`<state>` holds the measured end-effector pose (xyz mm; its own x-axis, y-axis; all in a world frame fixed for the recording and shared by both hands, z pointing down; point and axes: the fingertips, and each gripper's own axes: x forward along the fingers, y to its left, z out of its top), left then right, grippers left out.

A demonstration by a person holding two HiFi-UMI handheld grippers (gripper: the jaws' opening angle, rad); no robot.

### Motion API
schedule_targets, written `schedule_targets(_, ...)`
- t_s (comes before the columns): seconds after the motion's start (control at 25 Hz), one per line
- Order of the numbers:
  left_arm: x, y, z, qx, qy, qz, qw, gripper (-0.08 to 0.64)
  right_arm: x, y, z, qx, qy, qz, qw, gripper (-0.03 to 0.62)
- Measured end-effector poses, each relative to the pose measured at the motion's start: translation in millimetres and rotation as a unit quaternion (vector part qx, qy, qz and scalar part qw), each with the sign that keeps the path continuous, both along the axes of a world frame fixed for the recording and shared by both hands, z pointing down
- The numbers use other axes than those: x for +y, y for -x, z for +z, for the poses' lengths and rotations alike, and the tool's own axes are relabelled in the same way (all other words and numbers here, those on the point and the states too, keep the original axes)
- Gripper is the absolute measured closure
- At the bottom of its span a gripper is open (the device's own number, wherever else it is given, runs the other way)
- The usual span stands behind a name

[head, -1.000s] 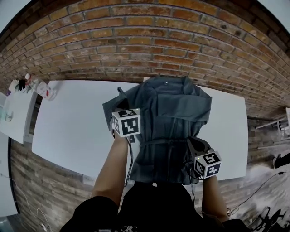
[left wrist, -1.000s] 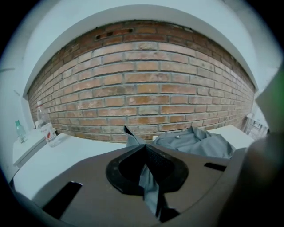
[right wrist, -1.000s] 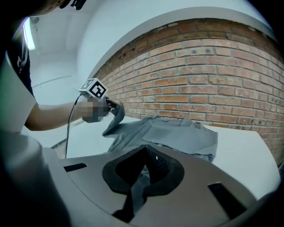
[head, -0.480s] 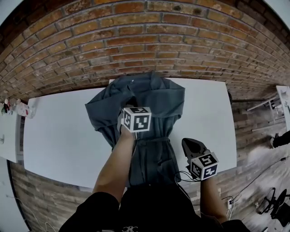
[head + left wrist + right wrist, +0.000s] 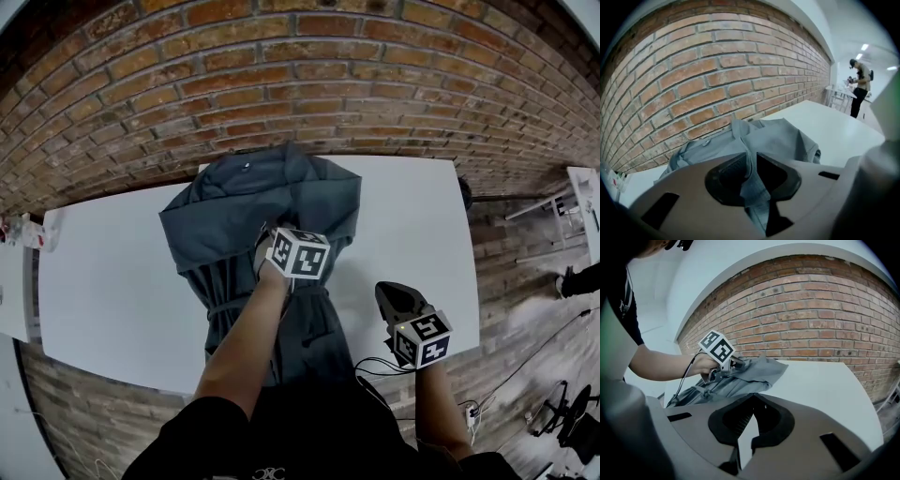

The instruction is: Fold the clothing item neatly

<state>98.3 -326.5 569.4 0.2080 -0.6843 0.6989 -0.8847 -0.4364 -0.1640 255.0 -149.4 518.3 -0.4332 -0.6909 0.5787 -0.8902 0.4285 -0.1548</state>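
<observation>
Early on: grey garment [image 5: 234, 202] lies on the bench [image 5: 412, 216], left tool [image 5: 750, 176] at its middle pinching a fabric fold, jaws just easing apart; right tool [image 5: 749, 427], closed and empty, hovers beside it; most folds remain.

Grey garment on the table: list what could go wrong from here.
1. The jaws of the left gripper have just been opening with a fold of the grey garment between them; it may drop bunched rather than flat.
2. The garment's lower end runs to the near edge of the table, so it could slide off.
3. The right gripper is shut and empty over bare table, so nothing pins the garment.
</observation>
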Motion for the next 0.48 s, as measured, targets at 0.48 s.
schedule_targets(0.48, 43.4, 34.4, -23.1, 0.082, 0.012, 0.010, 0.9965, 0.431, -19.9, 68.9, -9.6, -0.011, -0.013, -0.032, 0.999, 0.592)
